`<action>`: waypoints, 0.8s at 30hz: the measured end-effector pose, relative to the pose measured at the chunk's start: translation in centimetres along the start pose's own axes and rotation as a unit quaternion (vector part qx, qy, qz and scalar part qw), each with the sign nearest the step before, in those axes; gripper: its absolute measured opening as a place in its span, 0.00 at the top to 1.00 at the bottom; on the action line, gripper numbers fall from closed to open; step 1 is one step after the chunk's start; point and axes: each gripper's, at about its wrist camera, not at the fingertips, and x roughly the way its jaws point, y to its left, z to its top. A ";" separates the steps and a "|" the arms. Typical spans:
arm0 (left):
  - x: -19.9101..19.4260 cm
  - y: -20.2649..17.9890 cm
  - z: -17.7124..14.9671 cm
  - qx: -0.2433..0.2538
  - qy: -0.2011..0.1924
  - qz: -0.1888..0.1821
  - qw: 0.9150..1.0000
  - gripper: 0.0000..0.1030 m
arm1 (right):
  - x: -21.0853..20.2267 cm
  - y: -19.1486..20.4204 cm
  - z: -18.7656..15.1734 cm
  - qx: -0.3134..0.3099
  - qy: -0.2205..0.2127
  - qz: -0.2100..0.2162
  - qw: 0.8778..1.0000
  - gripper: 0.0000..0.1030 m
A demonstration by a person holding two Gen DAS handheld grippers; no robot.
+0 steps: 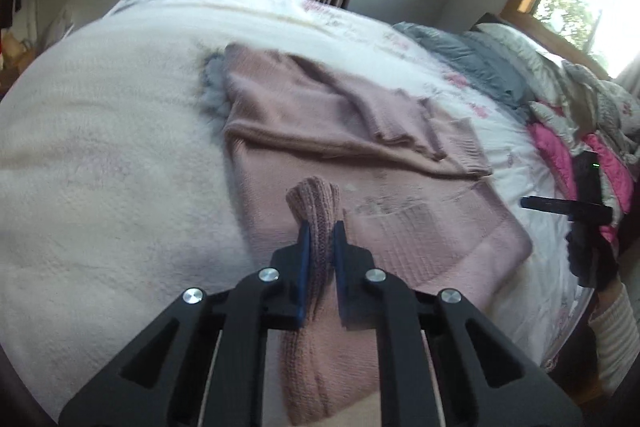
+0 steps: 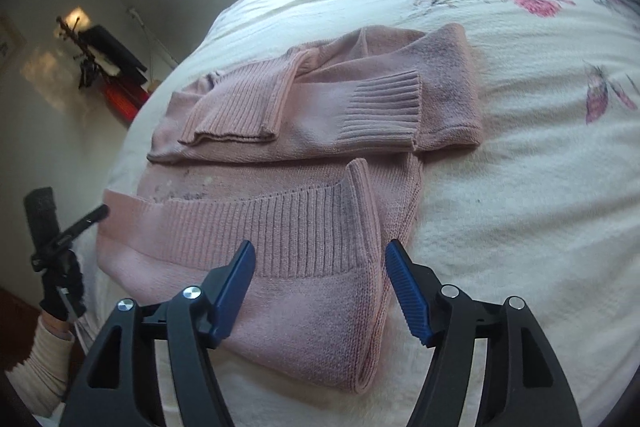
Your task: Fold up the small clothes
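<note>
Gripping a bunched ribbed edge of the pink sweater (image 1: 320, 131) between clenched jaws, the left gripper (image 1: 322, 243) is holding that knit up off the bed (image 1: 100, 155), while the right gripper (image 2: 320, 263) is hovering with its jaws spread wide and empty over the ribbed hem near the sweater's near corner. The sweater is lying partly folded across the middle of the white bedcover, both sleeves (image 2: 384, 107) crossed over its chest. The risk here, by judgement, is sitting with the one-sided hold: only a narrow pinch of loose knit is caught on the left, so any pull across could be stretching the rib, slipping it out of the pads, or dragging the whole garment over the fleecy cover and shaking the crossed sleeves out of place. The open right jaws are straddling the thick doubled hem, and closing too shallow might be catching only the top layer, leaving the fold skewed. A grey garment (image 1: 472, 63) and pink bedding (image 1: 560, 155) are lying well apart.
</note>
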 end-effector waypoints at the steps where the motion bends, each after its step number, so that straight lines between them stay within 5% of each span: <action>1: -0.1 -0.2 -0.1 0.003 -0.003 0.007 1.000 0.91 | 0.3 0.1 0.2 -0.010 0.003 -0.004 1.000 0.33; 8: 2.9 0.8 0.1 -0.034 0.037 -0.006 0.999 0.89 | 3.3 -0.3 1.4 -0.033 0.033 -0.051 0.998 0.31; 12: 4.9 1.2 0.0 -0.036 0.058 0.007 0.998 0.75 | 5.3 -0.1 2.0 -0.047 0.053 -0.063 0.995 0.31; 15: 5.9 1.2 -0.2 -0.028 0.068 0.017 0.997 0.70 | 6.6 0.7 2.1 -0.073 0.070 -0.079 0.992 0.50; 16: 6.0 1.2 -0.2 -0.027 0.069 0.017 0.997 0.71 | 7.1 1.1 2.1 -0.085 0.078 -0.090 0.989 0.64; 19: 5.7 1.1 -0.3 -0.023 0.063 0.016 0.998 0.80 | 7.0 2.2 1.8 -0.111 0.076 -0.103 0.986 0.85; 21: 5.1 1.0 -0.3 -0.024 0.054 0.009 0.998 0.86 | 6.1 2.7 1.7 -0.121 0.065 -0.115 0.984 0.90; 24: 3.3 0.4 -0.2 -0.024 0.027 -0.005 0.999 0.89 | 3.2 3.0 1.3 -0.116 0.032 -0.080 0.990 0.90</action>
